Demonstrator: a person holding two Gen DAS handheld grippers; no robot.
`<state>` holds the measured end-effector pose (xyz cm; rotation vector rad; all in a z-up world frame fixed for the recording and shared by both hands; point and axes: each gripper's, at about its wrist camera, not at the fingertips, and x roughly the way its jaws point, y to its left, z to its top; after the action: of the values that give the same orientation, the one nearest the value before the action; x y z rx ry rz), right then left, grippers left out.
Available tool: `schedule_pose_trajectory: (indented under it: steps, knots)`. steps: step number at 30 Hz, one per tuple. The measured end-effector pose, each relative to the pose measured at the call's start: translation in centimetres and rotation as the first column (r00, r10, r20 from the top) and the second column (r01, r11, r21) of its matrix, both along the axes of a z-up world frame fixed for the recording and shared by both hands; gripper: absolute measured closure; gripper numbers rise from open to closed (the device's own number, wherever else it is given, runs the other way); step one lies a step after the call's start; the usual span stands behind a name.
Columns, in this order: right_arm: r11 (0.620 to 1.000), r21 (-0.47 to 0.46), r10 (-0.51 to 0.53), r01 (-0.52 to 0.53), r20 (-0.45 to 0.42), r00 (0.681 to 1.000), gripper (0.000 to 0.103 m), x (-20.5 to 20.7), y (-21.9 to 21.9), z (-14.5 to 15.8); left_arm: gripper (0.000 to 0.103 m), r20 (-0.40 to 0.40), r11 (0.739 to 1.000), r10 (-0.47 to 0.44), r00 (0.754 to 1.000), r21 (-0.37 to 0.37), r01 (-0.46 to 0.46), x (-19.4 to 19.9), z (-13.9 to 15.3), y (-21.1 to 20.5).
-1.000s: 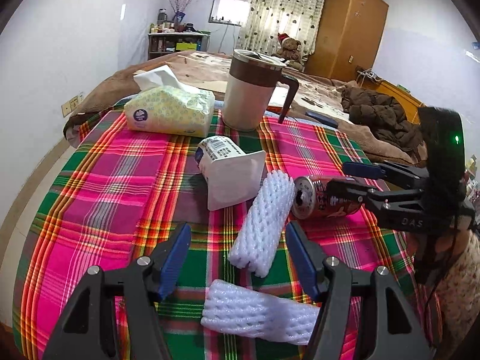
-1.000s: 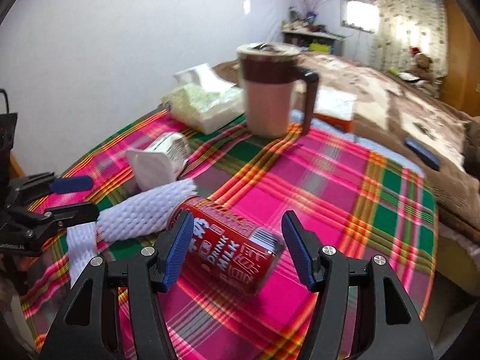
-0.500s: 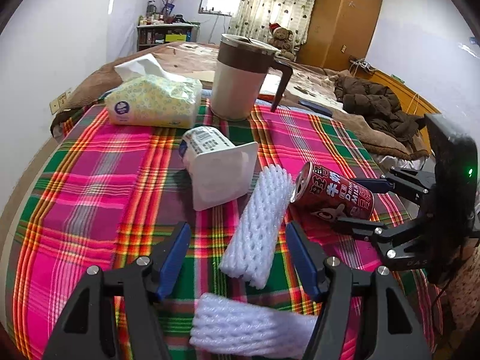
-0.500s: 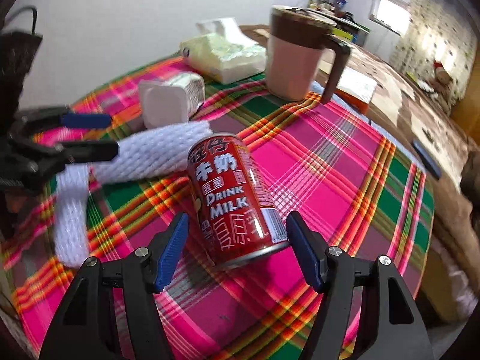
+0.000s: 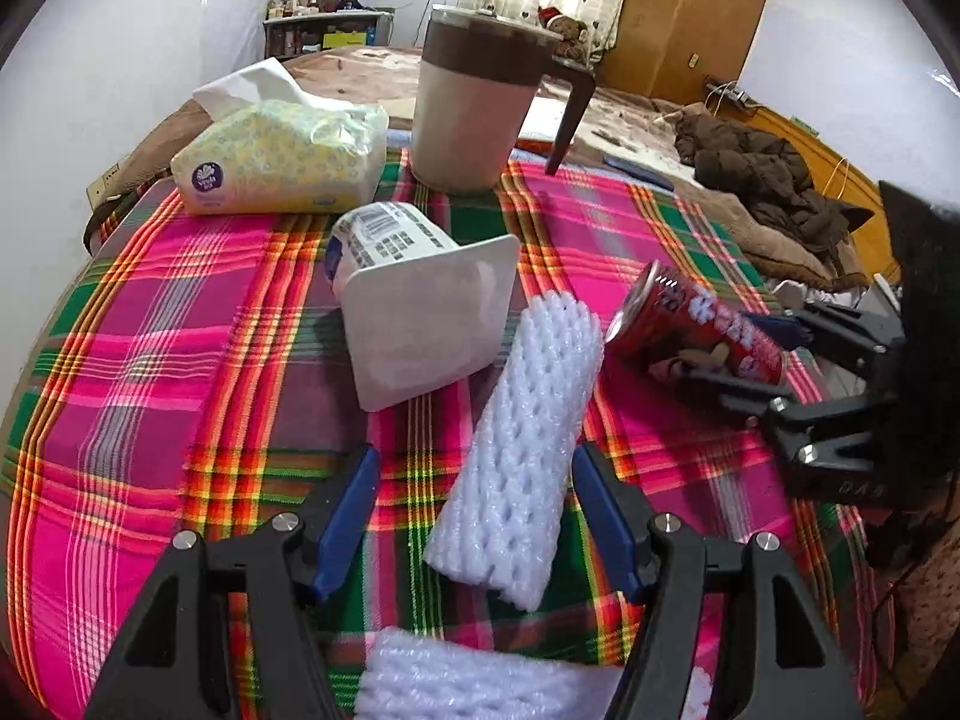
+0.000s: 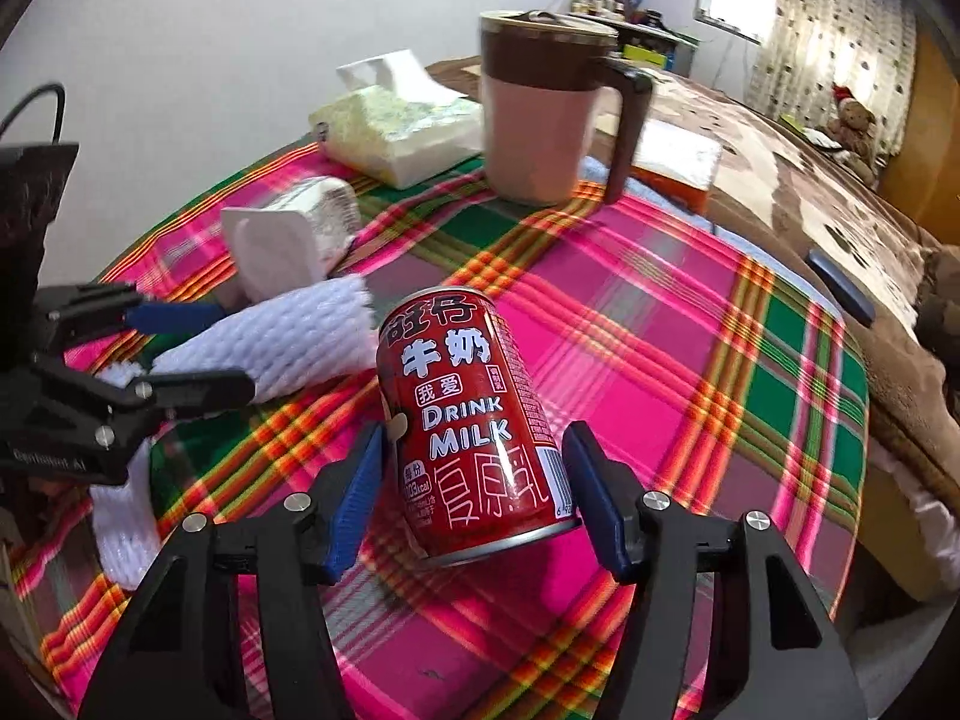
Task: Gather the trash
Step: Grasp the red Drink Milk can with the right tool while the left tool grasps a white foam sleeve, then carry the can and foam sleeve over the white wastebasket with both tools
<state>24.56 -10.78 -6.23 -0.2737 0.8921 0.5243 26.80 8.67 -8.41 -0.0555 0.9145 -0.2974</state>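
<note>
Scene: table (image 5: 120,372) under a plaid cloth, with trash and household things mixed on it.
Trash: red can (image 6: 468,420); two white foam nets; white cup (image 5: 414,300) tipped on its side.
Not trash, by judgement: mug (image 5: 474,114) and tissue pack (image 5: 282,162) at the far edge.
Right tongs (image 6: 474,492): jaws apart and just closing in on the can; right pad at or very near its base, left pad a little clear; no firm clamp seen.
Can: tilted, lower end between the right jaws, top leaning away toward the mug; seen raised and slanted in the left view.
Left tongs (image 5: 474,516): jaws apart, astride the near end of the long net (image 5: 528,438), pads clear of it on both sides.
Second net (image 5: 480,678): flat at the bottom edge, below the left tongs.
Step in hand: paired grasp, can on the right, net on the left; neither secured yet.
Next move, right: jaws brought fully onto the can wall, low and square, since a slanted round can may roll out.
Next move, left: slight descent, then closure; soft foam likely to squash, so a deep bite is wanted.
Bin: not in view.
</note>
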Motion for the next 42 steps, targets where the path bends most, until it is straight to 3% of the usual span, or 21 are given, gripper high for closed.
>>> schedule_pose_trajectory:
  steps: [7, 14, 17, 29, 42]
  knots:
    - [0.998, 0.056, -0.04, 0.041, -0.012, 0.999, 0.042, 0.4, -0.9, -0.2, 0.035, -0.001, 0.999, -0.035, 0.999, 0.041, 0.035, 0.6, 0.1, -1.4]
    - [0.995, 0.076, -0.058, 0.058, -0.005, 0.998, 0.042, 0.3, -1.1, -0.3, 0.067, -0.001, 0.995, -0.061, 0.998, 0.085, 0.061, 0.6, 0.1, -2.4]
    - [0.994, 0.084, -0.067, 0.067, -0.003, 0.998, 0.042, 0.1, -1.4, -0.3, 0.072, 0.012, 0.994, -0.058, 0.998, 0.093, 0.057, 0.4, 0.4, -2.7]
    - [0.982, 0.148, -0.118, 0.117, -0.003, 0.993, 0.042, -1.3, -3.5, 0.0, 0.073, 0.088, 0.997, -0.041, 0.995, 0.075, 0.034, -1.2, 2.7, -3.3]
    - [0.959, 0.225, -0.188, 0.173, 0.047, 0.981, 0.042, -5.0, -6.8, 2.9, 0.073, 0.148, 0.996, -0.085, 0.985, 0.035, 0.081, -4.7, 5.8, -6.4]
